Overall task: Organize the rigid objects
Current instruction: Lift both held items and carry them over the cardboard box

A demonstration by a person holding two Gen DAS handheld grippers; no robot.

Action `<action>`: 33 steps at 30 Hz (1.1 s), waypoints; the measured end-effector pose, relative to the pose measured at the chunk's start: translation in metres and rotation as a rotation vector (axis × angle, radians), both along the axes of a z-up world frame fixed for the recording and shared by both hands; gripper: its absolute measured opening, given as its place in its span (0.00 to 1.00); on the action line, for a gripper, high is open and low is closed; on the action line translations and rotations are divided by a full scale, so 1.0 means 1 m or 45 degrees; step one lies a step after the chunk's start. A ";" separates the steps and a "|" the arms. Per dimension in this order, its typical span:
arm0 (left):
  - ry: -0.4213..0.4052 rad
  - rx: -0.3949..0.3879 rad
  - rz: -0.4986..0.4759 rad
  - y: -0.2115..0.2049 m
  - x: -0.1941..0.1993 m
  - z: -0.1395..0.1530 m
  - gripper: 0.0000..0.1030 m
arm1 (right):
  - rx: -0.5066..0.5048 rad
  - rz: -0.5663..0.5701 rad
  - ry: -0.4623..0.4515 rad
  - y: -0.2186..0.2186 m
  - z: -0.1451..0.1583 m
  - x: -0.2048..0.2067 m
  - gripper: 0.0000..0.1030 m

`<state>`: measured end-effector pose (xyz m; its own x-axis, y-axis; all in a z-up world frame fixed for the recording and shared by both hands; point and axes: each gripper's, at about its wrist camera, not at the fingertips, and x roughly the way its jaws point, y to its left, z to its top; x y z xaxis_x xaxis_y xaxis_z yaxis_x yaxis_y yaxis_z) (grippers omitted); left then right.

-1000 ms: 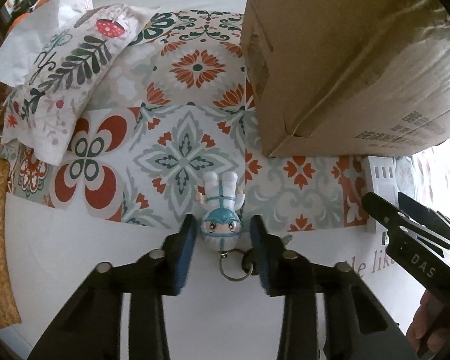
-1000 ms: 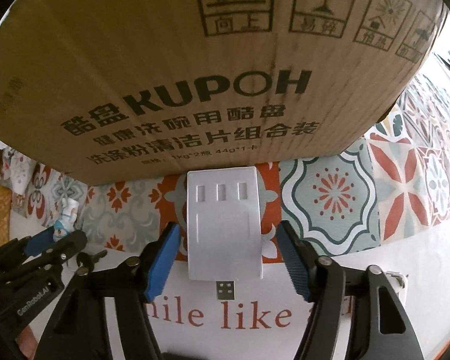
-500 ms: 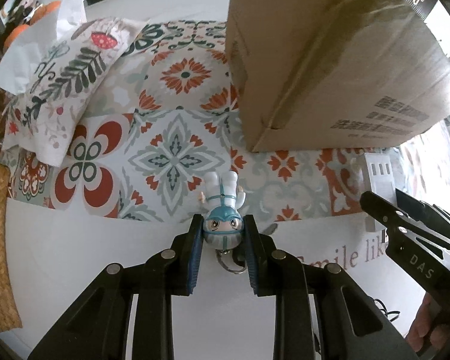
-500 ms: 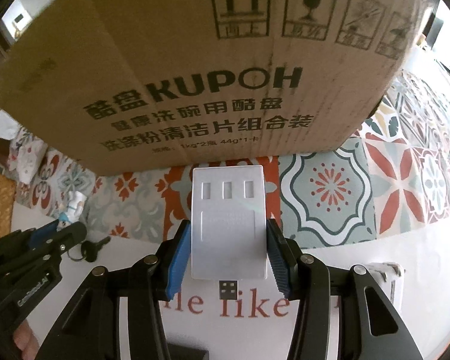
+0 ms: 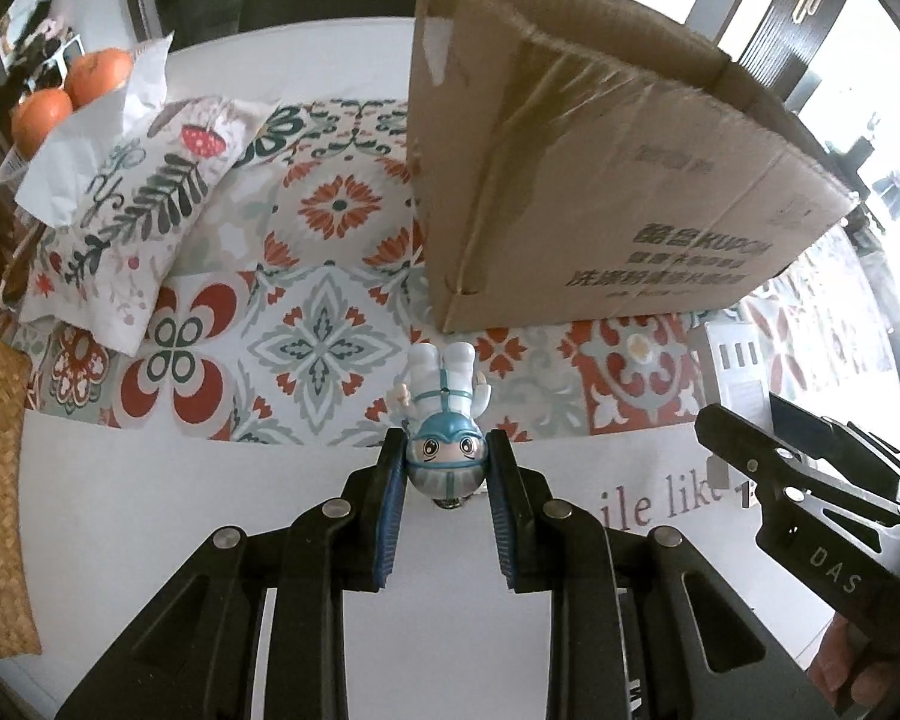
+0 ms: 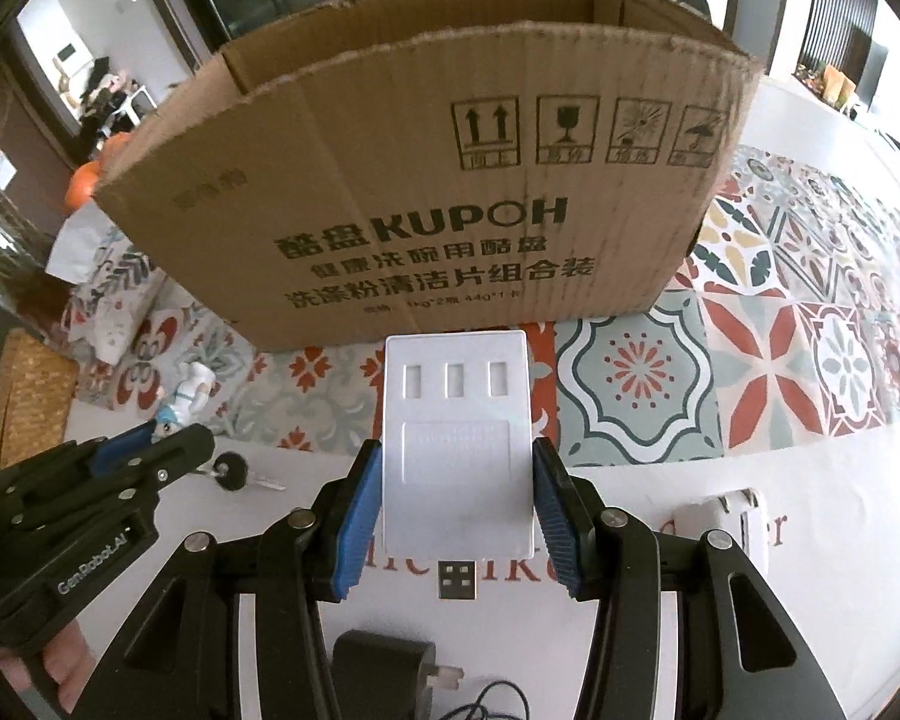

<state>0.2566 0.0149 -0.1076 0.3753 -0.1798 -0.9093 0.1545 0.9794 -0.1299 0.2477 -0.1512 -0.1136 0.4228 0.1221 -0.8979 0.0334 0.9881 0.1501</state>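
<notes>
Holding two things clear of the surface [image 6: 660,540], both in front of the cardboard box [image 6: 426,192]. Pinching the toy figure [image 5: 447,420] by its helmeted head in the left gripper [image 5: 446,474], jaws pressed in on both sides, body and legs sticking out past the tips toward the box. Clamping the white USB hub [image 6: 457,450] by its long edges in the right gripper [image 6: 457,516], plug end hanging at the back between the jaws.

Sitting low relative to the box: open top rim well above both loads in the right wrist view. Lying on the surface behind the left gripper: a black key [image 6: 237,474]. Lying under the right gripper: a black charger [image 6: 384,666] with cable. Patterned mat [image 6: 780,360] running under the box.

Risks, judging from here:
- Gripping a round, glossy head only; likely rotating or popping out on a fast swing.
- Clipping the near box wall if moving forward before clearing the rim, knocking the hub askew or shoving the box.
- Crowding both grippers over one opening; colliding with each other.
</notes>
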 end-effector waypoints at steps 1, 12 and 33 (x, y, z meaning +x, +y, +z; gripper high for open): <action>-0.005 -0.001 -0.002 -0.001 -0.001 0.002 0.26 | 0.000 0.000 -0.009 0.000 0.002 -0.003 0.48; -0.089 -0.022 -0.028 -0.010 -0.009 0.033 0.26 | 0.029 0.013 -0.107 -0.018 0.040 -0.018 0.48; -0.272 -0.059 -0.056 -0.027 -0.022 0.100 0.26 | 0.088 0.017 -0.310 -0.030 0.102 -0.034 0.48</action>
<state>0.2343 -0.0124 -0.0077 0.5495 -0.2401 -0.8002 0.2261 0.9648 -0.1343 0.2135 -0.1810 -0.0116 0.6239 0.1868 -0.7589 -0.0250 0.9753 0.2195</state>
